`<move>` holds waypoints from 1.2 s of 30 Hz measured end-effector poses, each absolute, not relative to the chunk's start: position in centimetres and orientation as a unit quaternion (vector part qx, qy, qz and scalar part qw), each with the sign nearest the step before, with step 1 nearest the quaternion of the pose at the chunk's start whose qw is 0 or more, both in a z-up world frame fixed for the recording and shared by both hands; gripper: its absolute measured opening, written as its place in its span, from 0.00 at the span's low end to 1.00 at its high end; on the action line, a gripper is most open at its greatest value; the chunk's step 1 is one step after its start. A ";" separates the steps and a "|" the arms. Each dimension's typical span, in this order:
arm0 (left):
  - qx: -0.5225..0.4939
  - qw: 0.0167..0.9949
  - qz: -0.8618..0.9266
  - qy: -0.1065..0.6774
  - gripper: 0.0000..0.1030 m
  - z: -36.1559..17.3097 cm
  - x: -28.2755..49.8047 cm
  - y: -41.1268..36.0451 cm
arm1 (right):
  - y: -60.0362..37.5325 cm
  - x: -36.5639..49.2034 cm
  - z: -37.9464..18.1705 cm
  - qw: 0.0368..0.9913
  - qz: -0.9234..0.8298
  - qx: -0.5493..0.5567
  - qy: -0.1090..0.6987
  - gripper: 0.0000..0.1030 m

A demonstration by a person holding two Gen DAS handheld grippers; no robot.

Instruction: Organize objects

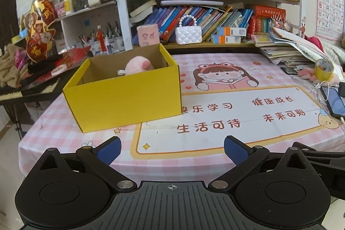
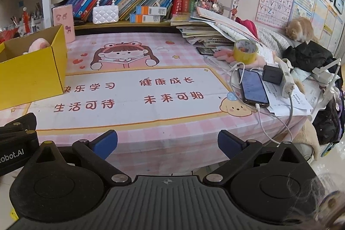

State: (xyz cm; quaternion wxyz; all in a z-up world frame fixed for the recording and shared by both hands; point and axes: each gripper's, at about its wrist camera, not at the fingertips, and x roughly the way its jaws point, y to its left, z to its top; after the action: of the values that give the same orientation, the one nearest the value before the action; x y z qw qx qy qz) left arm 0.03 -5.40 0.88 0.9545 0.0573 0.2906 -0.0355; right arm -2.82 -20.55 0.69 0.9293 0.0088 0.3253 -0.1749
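a soft pink plush toy (image 1: 138, 66) is lying inside the open yellow cardboard box (image 1: 127, 98), which is sitting on the left part of the worktop (image 1: 269, 143) covered in a pink checked cartoon cloth. the left gripper (image 1: 171, 149) is hovering at the near edge just beside the box, released, its blue pads wide apart and grasping nothing. the right gripper (image 2: 167, 144) is hovering over the near edge too, released and empty. a yellow roll of tape (image 2: 245, 51) is standing far right, near a dark smartphone (image 2: 254, 87) on a white cable. an orange cat (image 2: 300, 30) is resting beyond.
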 end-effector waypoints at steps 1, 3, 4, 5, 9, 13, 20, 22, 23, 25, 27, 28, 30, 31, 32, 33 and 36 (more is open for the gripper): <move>0.058 0.954 -0.035 0.292 1.00 0.8 0.0 -5.4 | -20.5 -2.8 0.7 0.929 -0.176 0.008 0.325 0.97; 0.057 0.953 -0.034 0.295 1.00 0.7 0.1 -5.4 | -20.4 -2.8 0.6 0.928 -0.177 0.008 0.328 0.97; 0.056 0.952 -0.033 0.297 1.00 0.7 0.1 -5.3 | -20.4 -2.8 0.6 0.928 -0.178 0.008 0.329 0.97; 0.056 0.952 -0.032 0.300 1.00 0.6 0.1 -5.3 | -20.4 -2.8 0.6 0.927 -0.178 0.008 0.329 0.97; 0.056 0.950 -0.028 0.307 1.00 0.3 0.2 -5.2 | -20.3 -2.8 0.5 0.927 -0.178 0.008 0.330 0.97; 0.056 0.949 -0.024 0.310 1.00 0.3 0.3 -5.1 | -20.0 -2.7 0.5 0.926 -0.176 0.006 0.333 0.97; 0.052 0.947 -0.020 0.316 1.00 0.2 0.5 -4.9 | -19.6 -2.3 0.4 0.926 -0.174 0.002 0.336 0.97; 0.051 0.947 -0.019 0.318 1.00 0.1 0.6 -4.8 | -19.6 -2.1 0.4 0.925 -0.174 0.001 0.337 0.97; 0.049 0.946 -0.019 0.319 1.00 0.1 0.6 -4.7 | -19.5 -2.1 0.4 0.925 -0.173 0.001 0.337 0.97; 0.048 0.946 -0.018 0.320 1.00 0.1 0.7 -4.7 | -19.5 -2.0 0.4 0.925 -0.173 0.000 0.338 0.97; 0.045 0.945 -0.017 0.325 1.00 0.0 0.8 -4.6 | -19.5 -2.0 0.4 0.925 -0.173 0.001 0.338 0.97; 0.042 0.944 -0.019 0.326 1.00 0.0 0.9 -4.5 | -19.5 -1.9 0.4 0.925 -0.173 0.001 0.337 0.97; 0.040 0.945 -0.021 0.325 1.00 0.0 0.9 -4.6 | -19.5 -1.9 0.3 0.925 -0.173 0.001 0.338 0.97; 0.041 0.945 -0.020 0.323 1.00 0.0 0.9 -4.6 | -19.5 -1.9 0.3 0.925 -0.173 0.001 0.337 0.97; 0.043 0.946 -0.020 0.322 1.00 0.0 0.9 -4.7 | -19.4 -1.9 0.3 0.925 -0.174 0.001 0.337 0.97; 0.044 0.946 -0.019 0.321 1.00 0.0 0.9 -4.7 | -19.6 -1.9 0.3 0.925 -0.173 0.000 0.337 0.97; 0.048 0.945 -0.019 0.322 1.00 0.0 1.1 -4.9 | -19.5 -1.7 0.3 0.924 -0.175 -0.001 0.340 0.97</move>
State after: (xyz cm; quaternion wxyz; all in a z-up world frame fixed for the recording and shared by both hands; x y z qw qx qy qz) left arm 1.14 -4.90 -0.02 0.9452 0.0477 0.3223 -0.0191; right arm -1.69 -19.54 0.28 0.9239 -0.0007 0.3399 -0.1755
